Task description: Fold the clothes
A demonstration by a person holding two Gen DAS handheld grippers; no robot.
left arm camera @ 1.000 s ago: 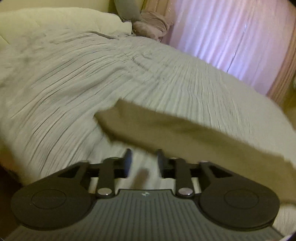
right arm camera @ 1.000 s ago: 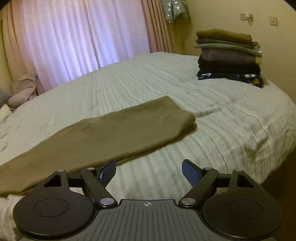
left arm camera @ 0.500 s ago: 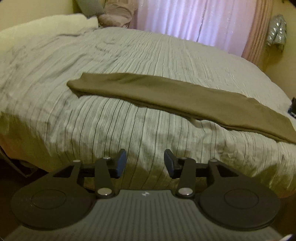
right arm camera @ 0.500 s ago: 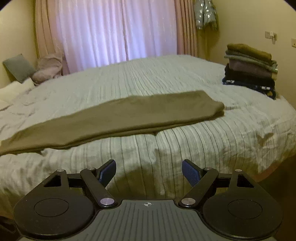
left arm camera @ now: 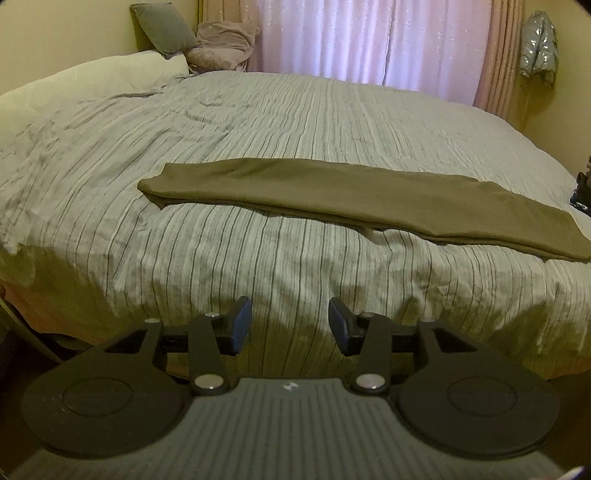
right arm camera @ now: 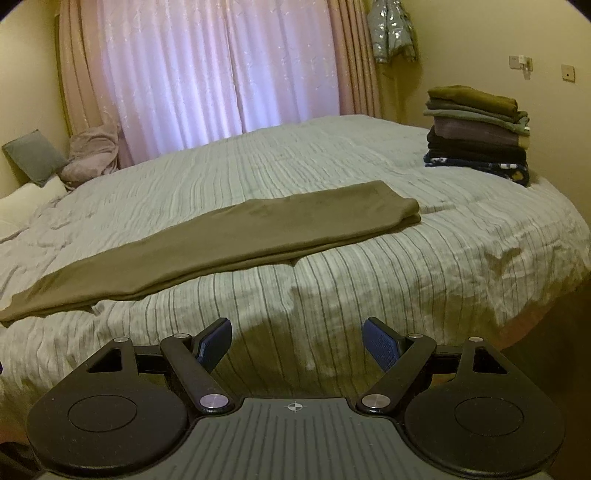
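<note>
Striped bedding (left arm camera: 258, 155) is being shown filling the left wrist view, so yeah, pretty much all bed. Olive pants (left arm camera: 351, 199), folded into a long strip, are being seen lying flat across it, near the front edge. The left gripper (left arm camera: 290, 325) is being held off the bed's edge with its jaws parted, nothing gripped. Pillows (left arm camera: 166, 33) are being propped up at the far corner by the curtains (left arm camera: 369, 37).

Over in the right wrist view, the pants (right arm camera: 229, 240) are being seen running diagonally. The right gripper (right arm camera: 297, 341) is being kept spread wide, empty too. A stack (right arm camera: 476, 136) of folded clothes is being seen at the far right corner, well apart from the pants.
</note>
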